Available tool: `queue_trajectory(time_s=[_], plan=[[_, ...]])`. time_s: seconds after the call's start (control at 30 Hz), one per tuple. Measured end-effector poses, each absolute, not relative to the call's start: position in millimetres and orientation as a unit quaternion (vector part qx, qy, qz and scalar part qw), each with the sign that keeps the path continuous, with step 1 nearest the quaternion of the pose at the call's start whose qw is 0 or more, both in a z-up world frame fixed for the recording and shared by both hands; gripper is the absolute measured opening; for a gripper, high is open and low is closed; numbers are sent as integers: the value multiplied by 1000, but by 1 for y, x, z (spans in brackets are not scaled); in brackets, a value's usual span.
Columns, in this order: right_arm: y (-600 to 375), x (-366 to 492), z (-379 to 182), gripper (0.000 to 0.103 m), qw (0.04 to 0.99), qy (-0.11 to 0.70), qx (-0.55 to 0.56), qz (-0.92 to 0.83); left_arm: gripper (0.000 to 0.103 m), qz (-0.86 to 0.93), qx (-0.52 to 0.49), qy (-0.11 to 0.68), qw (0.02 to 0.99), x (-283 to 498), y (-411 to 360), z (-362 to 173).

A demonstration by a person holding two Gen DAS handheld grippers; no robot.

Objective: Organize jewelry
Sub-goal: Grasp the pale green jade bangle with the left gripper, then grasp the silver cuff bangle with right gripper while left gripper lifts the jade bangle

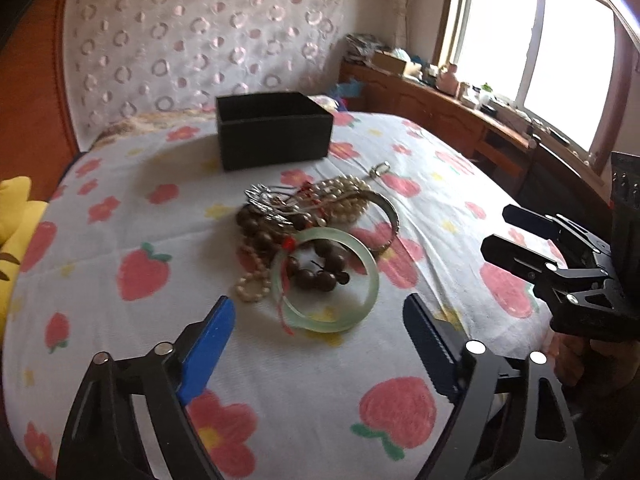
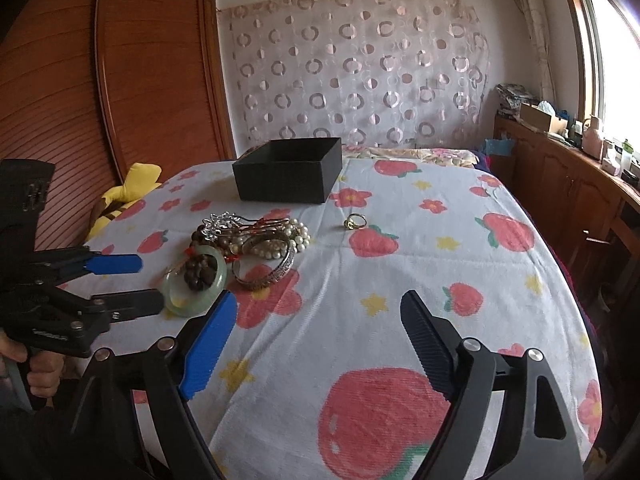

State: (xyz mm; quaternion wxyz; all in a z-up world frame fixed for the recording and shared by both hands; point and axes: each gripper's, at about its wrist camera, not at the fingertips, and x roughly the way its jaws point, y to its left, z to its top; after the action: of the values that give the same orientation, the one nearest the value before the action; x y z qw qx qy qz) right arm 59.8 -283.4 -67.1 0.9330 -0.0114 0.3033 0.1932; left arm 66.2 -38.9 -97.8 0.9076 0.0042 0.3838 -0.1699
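A bed [image 2: 400, 264] covered by a strawberry-print sheet is seen, with a black open box [image 1: 274, 130] set toward its headboard edge. A jewelry pile [image 1: 304, 216] with a green jade bangle [image 1: 325, 280] is heaped mid-bed. The left gripper [image 1: 320, 320] and right gripper [image 2: 318, 316] are held spread, empty.

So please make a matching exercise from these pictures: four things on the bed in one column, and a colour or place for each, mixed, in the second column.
1. box
2. bangle
3. ring
4. pearl strand

a. pale green, nearest to the grippers
b. lies alone, apart from the pile
c. black, open, behind the pile
d. cream beads inside the pile

Pairs: 1-c, 2-a, 3-b, 4-d
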Motion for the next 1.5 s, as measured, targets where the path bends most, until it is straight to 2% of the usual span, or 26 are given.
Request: queue_trajectory(time_s=[0.27, 0.4, 0.77, 1.17, 1.47, 1.5], plan=[[-291, 61, -68, 86, 934, 305, -8, 185, 79, -184, 12, 407, 895, 86, -53, -107], [-293, 62, -68, 86, 934, 306, -7, 185, 70, -181, 25, 407, 895, 90, -56, -106], [-292, 64, -67, 86, 933, 306, -10, 189, 68, -171, 68, 418, 890, 103, -68, -115], [-262, 90, -62, 86, 910, 332, -42, 244, 68, -166, 9, 376, 912, 81, -26, -84], [-216, 125, -69, 78, 867, 371, -124, 308, 68, -151, -4, 366, 918, 77, -7, -76], [-214, 129, -71, 75, 864, 377, -126, 309, 68, -150, -6, 366, 918, 76, -6, -76]])
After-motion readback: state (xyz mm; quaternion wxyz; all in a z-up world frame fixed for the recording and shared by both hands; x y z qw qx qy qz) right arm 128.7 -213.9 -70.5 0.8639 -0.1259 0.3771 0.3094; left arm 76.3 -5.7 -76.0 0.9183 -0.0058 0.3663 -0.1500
